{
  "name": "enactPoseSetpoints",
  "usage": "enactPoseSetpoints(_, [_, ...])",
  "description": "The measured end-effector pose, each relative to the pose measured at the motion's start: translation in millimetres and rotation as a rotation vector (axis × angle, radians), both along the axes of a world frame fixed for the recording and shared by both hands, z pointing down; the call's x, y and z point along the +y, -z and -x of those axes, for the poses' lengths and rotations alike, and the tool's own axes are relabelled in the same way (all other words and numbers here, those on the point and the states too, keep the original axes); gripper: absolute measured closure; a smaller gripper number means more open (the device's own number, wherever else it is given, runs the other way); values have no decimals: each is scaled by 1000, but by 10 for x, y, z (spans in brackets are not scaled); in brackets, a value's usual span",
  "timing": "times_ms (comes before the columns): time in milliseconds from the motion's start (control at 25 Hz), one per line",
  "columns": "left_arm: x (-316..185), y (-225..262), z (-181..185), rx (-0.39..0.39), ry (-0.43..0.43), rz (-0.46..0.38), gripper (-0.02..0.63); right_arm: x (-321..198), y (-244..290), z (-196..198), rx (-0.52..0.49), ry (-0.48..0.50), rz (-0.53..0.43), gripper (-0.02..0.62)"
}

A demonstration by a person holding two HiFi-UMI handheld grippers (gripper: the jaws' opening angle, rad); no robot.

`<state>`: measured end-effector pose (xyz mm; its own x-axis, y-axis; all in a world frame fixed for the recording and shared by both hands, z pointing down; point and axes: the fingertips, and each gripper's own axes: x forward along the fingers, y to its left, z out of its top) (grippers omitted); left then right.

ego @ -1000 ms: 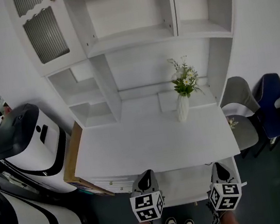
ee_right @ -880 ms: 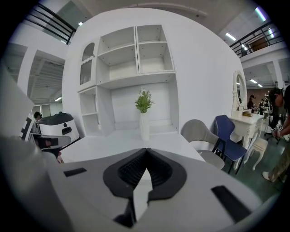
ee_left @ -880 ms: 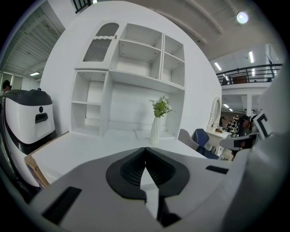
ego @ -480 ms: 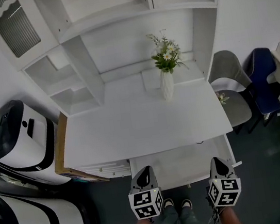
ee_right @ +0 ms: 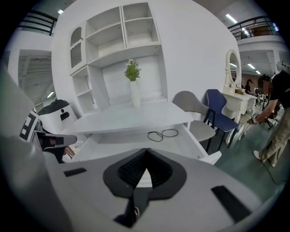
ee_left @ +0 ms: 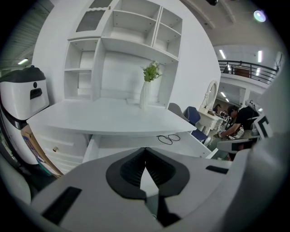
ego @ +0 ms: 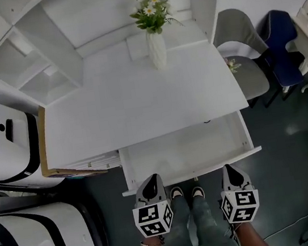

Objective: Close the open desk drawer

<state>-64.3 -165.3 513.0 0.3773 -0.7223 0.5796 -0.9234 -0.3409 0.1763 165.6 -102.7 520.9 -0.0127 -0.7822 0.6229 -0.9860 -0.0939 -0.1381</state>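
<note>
The white desk [ego: 135, 111] has its wide drawer [ego: 165, 158] pulled out toward me, open and nearly bare. A thin black cable [ee_left: 168, 138] lies looped at the drawer's back right and also shows in the right gripper view [ee_right: 162, 134]. My left gripper [ego: 154, 178] hangs just in front of the drawer's front edge on the left side, shut on nothing. My right gripper [ego: 228, 167] is level with it near the drawer's right front corner, also shut and empty. In both gripper views the jaws [ee_left: 145, 149] [ee_right: 146, 150] meet at their tips and point at the drawer.
A white vase of flowers [ego: 156, 44] stands at the desk's back under white shelves. A grey chair [ego: 242, 60] and a blue chair [ego: 280, 43] sit to the right. Two white machines [ego: 3, 148] [ego: 40, 245] stand on the left. A person [ee_right: 276, 122] is far right.
The head view has pulled back and tipped down, so the whole drawer now shows. Both grippers were over the drawer's front part and are now just before its front edge, still shut.
</note>
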Motion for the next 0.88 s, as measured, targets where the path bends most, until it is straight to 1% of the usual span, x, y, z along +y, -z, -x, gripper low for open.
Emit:
enactPoseSetpoints(240, [136, -200, -28, -31, 7, 30, 588, 265, -366, -22, -16, 15, 66, 588])
enactPoseSetpoints(440, [201, -224, -8, -60, 18, 33, 588, 373, -554, -16, -16, 36, 88, 588])
enactPoseSetpoints(720, [236, -177, 34, -92, 28, 18, 588, 315, -799, 49, 19, 94, 57, 588])
enactPoseSetpoints(880, [234, -138, 99, -94, 48, 20, 588, 275, -972, 95, 44, 128, 11, 588])
